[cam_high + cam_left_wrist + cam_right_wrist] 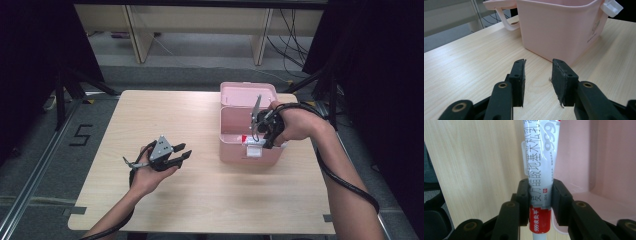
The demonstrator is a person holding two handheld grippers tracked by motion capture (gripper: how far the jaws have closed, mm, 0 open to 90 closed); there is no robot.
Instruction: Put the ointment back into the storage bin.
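Note:
A pink storage box [235, 150] stands open at the table's right, its lid [247, 91] tipped back. My right gripper [258, 134] hangs over the box's front rim, shut on a white ointment tube with a red band [540, 165]; both pads press the tube's sides just above the band, at my right gripper [539, 195]. In the high view a bit of the tube's red [244, 138] pokes out below the hand. My left gripper [185, 153] rests on the wood left of the box, open, with nothing between its jaws [538, 75], which point at the pink box [559, 27].
The wooden table [200, 200] has bare surface in front and to the left. A white latch [612, 7] sits on the box's wall, and a handle [505, 21] hangs at its side. Black stands and cables flank the table; shelving legs stand beyond its far edge.

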